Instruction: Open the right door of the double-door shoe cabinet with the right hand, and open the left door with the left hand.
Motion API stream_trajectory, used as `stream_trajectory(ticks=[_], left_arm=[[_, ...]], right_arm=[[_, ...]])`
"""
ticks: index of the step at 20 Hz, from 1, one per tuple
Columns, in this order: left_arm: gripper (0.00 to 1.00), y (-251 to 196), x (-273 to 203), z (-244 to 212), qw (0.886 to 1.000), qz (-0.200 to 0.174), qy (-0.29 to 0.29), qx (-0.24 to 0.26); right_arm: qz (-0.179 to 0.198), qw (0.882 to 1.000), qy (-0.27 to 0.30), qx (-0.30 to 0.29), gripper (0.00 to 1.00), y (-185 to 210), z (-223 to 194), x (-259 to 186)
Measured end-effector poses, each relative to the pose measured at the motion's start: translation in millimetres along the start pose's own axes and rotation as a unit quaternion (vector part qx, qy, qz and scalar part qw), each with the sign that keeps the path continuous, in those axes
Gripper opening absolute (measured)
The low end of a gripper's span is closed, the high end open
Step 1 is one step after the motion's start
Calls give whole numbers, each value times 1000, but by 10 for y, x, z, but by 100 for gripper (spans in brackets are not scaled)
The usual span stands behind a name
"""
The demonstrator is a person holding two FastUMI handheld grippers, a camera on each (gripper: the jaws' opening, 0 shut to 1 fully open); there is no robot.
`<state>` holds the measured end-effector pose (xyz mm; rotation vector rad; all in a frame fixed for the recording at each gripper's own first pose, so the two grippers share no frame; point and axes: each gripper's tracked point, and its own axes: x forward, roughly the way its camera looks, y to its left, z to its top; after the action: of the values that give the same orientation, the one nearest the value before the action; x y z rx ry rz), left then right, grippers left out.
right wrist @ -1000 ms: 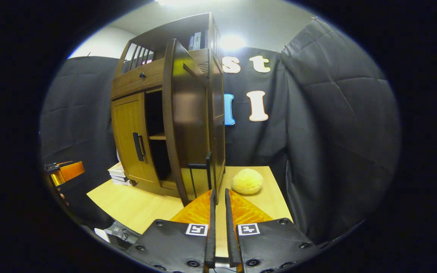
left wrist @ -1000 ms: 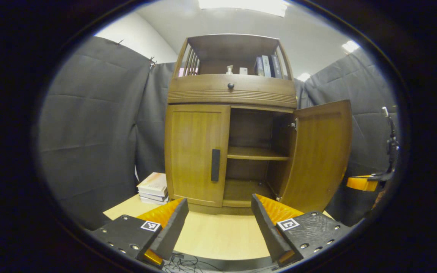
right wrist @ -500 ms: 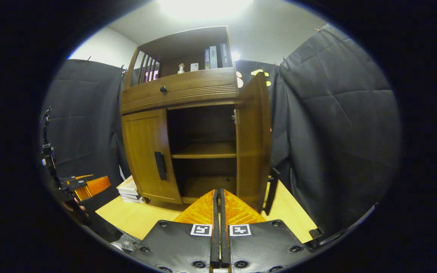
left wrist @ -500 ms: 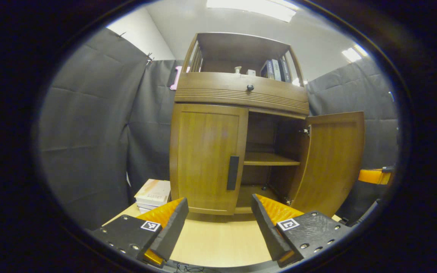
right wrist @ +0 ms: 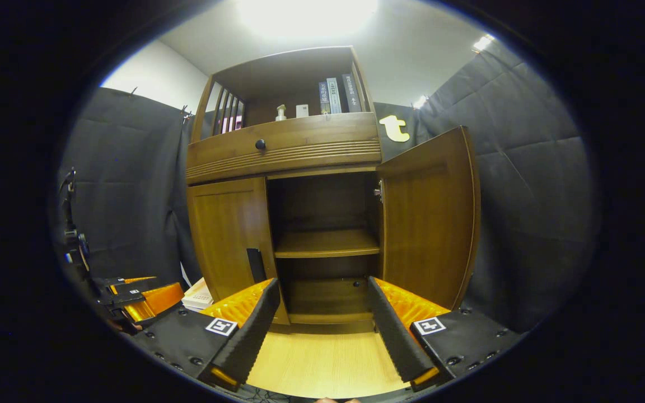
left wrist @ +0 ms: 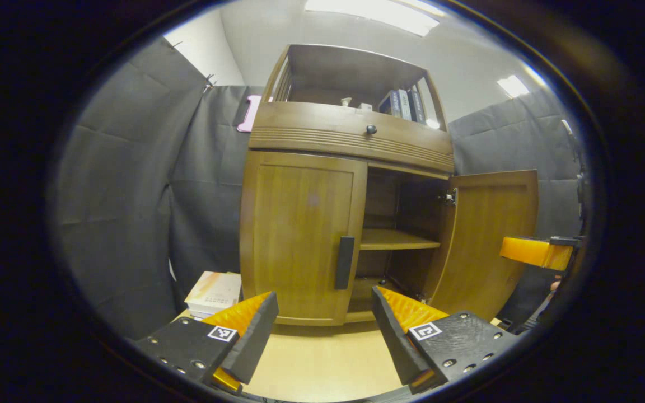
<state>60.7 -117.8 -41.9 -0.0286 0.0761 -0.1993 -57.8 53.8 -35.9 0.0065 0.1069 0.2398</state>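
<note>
step in hand was the left door (left wrist: 300, 240): right door (right wrist: 429, 218) stood open, both hand-held grippers released, so i judged my left hand-held gripper (left wrist: 322, 327) must next reach its handle (left wrist: 345, 262).

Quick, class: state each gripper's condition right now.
Left gripper: open, holding nothing, facing the shut left door.
Right gripper: open, holding nothing, clear of the right door.

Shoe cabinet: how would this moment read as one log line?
right door open | left door shut | left gripper open, facing handle | right gripper open
</note>
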Motion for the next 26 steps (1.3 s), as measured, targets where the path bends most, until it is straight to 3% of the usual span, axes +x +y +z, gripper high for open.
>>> stream_trajectory(ticks=[5, 6, 10, 11, 12, 14, 15, 16, 18, 19, 20, 26], left_arm=[[96, -33, 519, 77, 1000, 0, -3, 21], [96, -45, 659, 79, 1000, 3, -1, 24], [96, -135, 1160, 45, 1000, 7, 7, 22], [96, -162, 1283, 34, 1000, 7, 8, 23], [96, -175, 1405, 29, 1000, 8, 8, 23], [96, -220, 1628, -13, 1000, 10, 12, 25], [96, -240, 1733, -43, 1000, 11, 15, 25], [96, -273, 1833, -88, 1000, 11, 18, 23], [96, -305, 2027, -153, 999, 10, 23, 22], [96, -335, 2096, -179, 999, 8, 24, 23], [96, -368, 2151, -216, 999, 4, 27, 24], [53, -428, 2490, -353, 999, 14, 37, 24]], right_arm=[[3, 1000, -3, 0, 97, 33, -29, 185], [5, 1000, -2, 3, 92, 36, -46, 244], [7, 1000, -4, -12, 100, -27, -76, 470], [9, 1000, -3, -7, 93, -45, -92, 526], [12, 1000, -1, -2, 98, -51, -108, 585], [18, 1000, 1, -1, 93, -53, -131, 721], [22, 1000, 2, -2, 98, -55, -149, 779], [27, 1000, 4, -3, 93, -50, -159, 828], [38, 999, 5, -5, 98, -40, -181, 919], [43, 999, 5, -7, 93, -27, -189, 965], [47, 999, 6, -9, 98, -32, -190, 1007], [63, 998, 11, -6, 93, -48, -234, 1208]])
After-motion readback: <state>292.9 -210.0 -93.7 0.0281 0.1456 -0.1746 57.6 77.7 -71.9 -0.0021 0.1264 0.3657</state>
